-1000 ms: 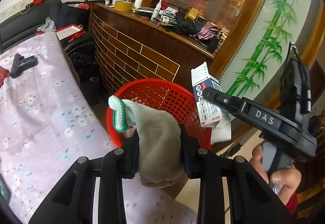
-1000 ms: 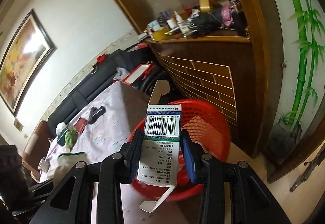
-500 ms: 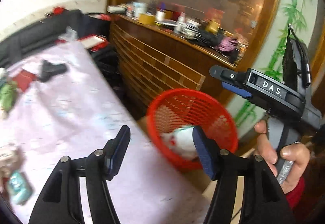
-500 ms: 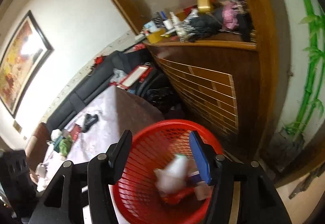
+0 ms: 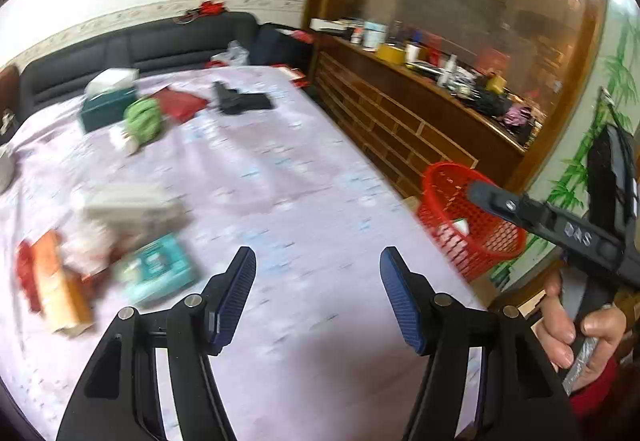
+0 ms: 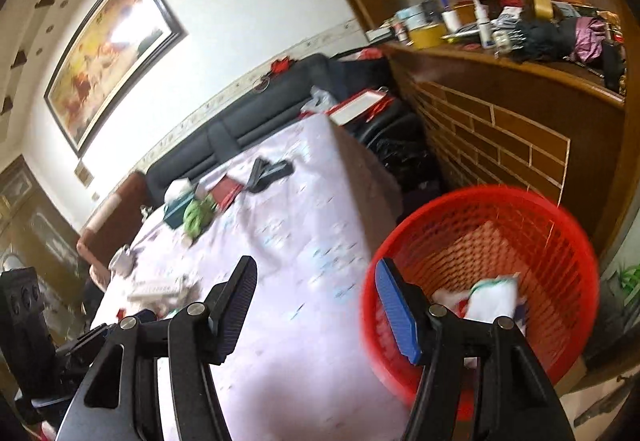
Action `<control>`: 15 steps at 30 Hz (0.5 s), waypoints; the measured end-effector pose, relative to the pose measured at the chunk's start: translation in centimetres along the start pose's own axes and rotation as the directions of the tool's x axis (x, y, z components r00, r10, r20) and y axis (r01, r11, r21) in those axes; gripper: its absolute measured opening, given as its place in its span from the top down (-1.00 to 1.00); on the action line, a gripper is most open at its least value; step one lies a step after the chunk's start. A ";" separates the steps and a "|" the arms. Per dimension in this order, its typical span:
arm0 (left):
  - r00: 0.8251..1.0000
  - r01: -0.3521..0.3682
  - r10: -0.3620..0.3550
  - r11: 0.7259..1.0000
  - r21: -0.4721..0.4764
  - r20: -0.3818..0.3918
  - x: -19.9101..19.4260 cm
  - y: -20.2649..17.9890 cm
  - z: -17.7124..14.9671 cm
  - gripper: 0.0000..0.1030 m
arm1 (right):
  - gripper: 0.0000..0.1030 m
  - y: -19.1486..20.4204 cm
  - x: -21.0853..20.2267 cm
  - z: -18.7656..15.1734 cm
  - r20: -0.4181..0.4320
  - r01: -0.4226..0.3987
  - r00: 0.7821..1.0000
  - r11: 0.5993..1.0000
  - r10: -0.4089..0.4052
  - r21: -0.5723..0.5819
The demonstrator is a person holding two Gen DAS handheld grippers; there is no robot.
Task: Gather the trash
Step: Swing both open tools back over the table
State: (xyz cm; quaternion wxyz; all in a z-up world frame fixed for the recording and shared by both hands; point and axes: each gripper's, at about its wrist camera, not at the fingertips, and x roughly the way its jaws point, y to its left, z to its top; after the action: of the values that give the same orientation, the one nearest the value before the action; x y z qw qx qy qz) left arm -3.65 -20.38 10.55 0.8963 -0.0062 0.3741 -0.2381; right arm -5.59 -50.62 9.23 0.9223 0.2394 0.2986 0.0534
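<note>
Left gripper (image 5: 318,295) wide, empty, over table (image 5: 304,201). Only left wrist view catches blurry boxes (image 5: 132,245) at table's left edge, too smeared to read, plus hand (image 5: 582,333) holding right gripper (image 6: 316,303). Right gripper jaws opening, nothing between. Right wrist view looks into red basket (image 6: 576,241) beside table: white trash (image 6: 494,297) inside, blurred, half hidden behind finger.

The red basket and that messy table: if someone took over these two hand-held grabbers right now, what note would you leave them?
Left gripper: open, nothing between its jaws, above the table.
Right gripper: jaws opening, nothing between them, by the red basket.
Done: a white and green cloth and other scraps lie in the basket.
Left: the blurred boxes and packets near the left gripper, then the green bundle, the teal box and the dark red packet farther back.
</note>
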 end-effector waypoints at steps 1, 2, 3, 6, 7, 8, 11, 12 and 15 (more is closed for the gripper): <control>1.000 0.004 -0.005 1.000 -0.022 -0.001 -0.6 1.6 -0.4 -0.23 | -0.28 0.7 0.0 -0.5 -0.008 -0.009 1.000 1.000 0.009 -0.006; 1.000 0.010 -0.010 0.999 -0.036 -0.003 -0.9 2.5 -0.7 -0.23 | -0.28 1.7 0.0 -1.2 -0.016 -0.015 1.000 1.000 0.015 -0.018; 1.000 0.015 -0.016 0.998 -0.056 -0.007 -1.3 3.9 -1.0 -0.23 | -0.28 2.6 0.0 -1.7 -0.021 -0.012 1.000 0.999 0.011 -0.032; 1.000 0.002 -0.001 0.993 -0.122 0.010 -3.8 9.0 -2.4 -0.23 | -0.28 5.7 0.4 -4.0 -0.045 0.012 0.999 0.998 -0.015 -0.061; 1.000 -0.020 0.023 0.989 -0.145 0.020 -4.9 10.8 -3.0 -0.23 | -0.28 6.7 0.7 -4.6 -0.061 0.013 0.998 0.998 -0.017 -0.066; 0.999 -0.037 0.041 0.986 -0.162 0.026 -5.4 12.0 -3.3 -0.23 | -0.28 7.8 1.2 -5.1 -0.077 0.012 0.997 0.997 -0.018 -0.073; 0.987 -0.137 0.153 0.959 -0.247 0.045 -8.5 17.9 -5.4 -0.23 | -0.28 12.1 3.1 -6.7 -0.132 -0.011 0.991 0.993 -0.005 -0.120; 0.980 -0.175 0.194 0.947 -0.269 0.046 -9.4 19.6 -6.0 -0.23 | -0.28 13.5 3.8 -7.2 -0.148 -0.019 0.989 0.990 -0.002 -0.143; 0.954 -0.268 0.298 0.900 -0.345 0.036 -11.3 24.9 -7.7 -0.23 | -0.28 19.4 6.8 -9.0 -0.231 -0.092 0.972 0.972 0.041 -0.214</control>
State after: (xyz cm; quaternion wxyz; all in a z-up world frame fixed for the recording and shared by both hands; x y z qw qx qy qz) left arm -5.20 7.83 7.82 0.9226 -0.1150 0.3662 -0.0378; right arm -4.36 -28.24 8.50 0.9013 0.1365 0.3849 0.1444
